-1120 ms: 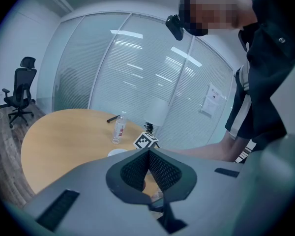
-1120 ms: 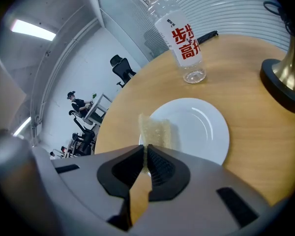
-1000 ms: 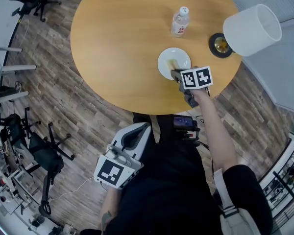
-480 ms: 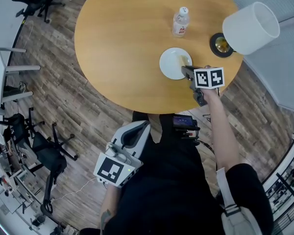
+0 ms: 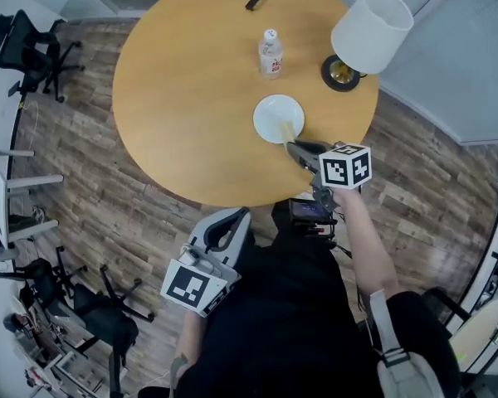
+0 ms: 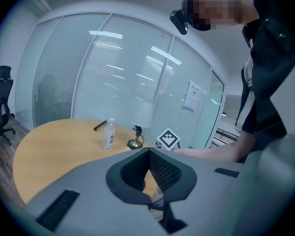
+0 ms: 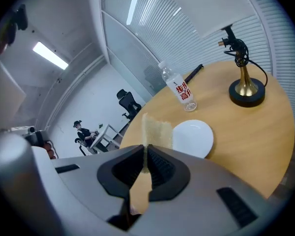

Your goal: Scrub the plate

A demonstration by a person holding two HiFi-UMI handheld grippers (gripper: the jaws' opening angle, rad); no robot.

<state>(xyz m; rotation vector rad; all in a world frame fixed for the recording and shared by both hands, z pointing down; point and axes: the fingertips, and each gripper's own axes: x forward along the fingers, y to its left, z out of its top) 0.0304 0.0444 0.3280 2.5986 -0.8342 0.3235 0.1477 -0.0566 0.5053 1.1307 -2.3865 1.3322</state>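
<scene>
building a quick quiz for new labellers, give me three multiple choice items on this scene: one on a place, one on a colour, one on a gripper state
1. Where on the round wooden table does the round white plate lie?
A. nearer the person than the clear plastic bottle
B. beyond the bottle, at the far edge
C. right under the lamp shade

2. What colour is the table lamp's shade?
A. red
B. white
C. black

3. How is the right gripper?
A. open and empty
B. shut on the bottle
C. shut on a thin yellow sponge

Answers:
1 A: in the head view the plate sits between the bottle and the person.
2 B: the shade is plain white.
3 C: the right gripper view shows the jaws closed on the sponge.
</scene>
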